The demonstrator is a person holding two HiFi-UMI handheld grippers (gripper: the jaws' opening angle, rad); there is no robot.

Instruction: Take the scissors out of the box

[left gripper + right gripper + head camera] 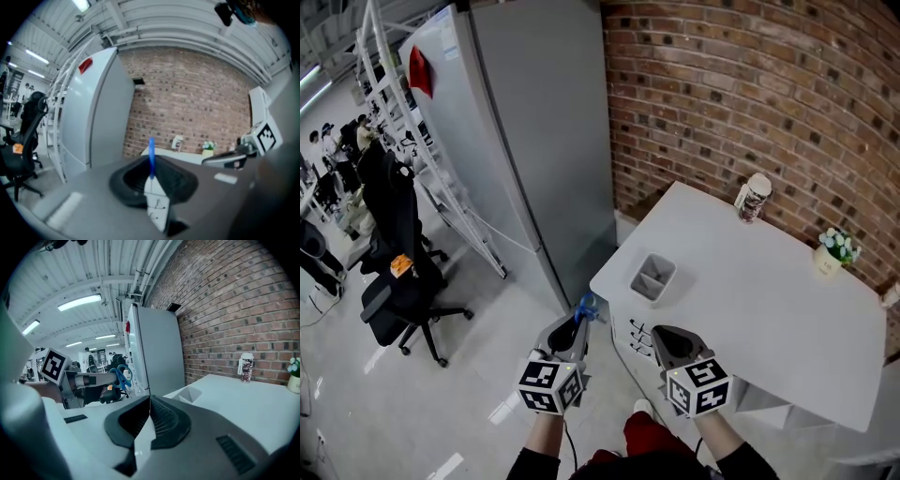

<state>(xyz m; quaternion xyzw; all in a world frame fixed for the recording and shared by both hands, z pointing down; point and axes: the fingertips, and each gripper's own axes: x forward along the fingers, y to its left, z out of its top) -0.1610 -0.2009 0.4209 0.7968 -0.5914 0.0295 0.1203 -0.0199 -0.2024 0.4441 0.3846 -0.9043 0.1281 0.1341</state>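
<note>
The blue-handled scissors [586, 307] are out of the box, and my left gripper [578, 330] is shut on them in the air left of the table's corner. In the left gripper view one blue handle [151, 154] stands upright between the closed pads. The right gripper view shows the handle loops [123, 376] poking out past the left gripper's jaws. The small grey box [653, 277] sits on the white table [769, 309] near its left corner and looks empty. My right gripper [661, 336] hangs beside the left one at the table's near edge, shut on nothing [150, 401].
A tall grey fridge [525, 122] stands left of the table against the brick wall [750, 84]. A can [754, 197] and a small potted plant [834, 251] stand at the table's far side. A black office chair [398, 272] and a white rack [403, 112] are further left.
</note>
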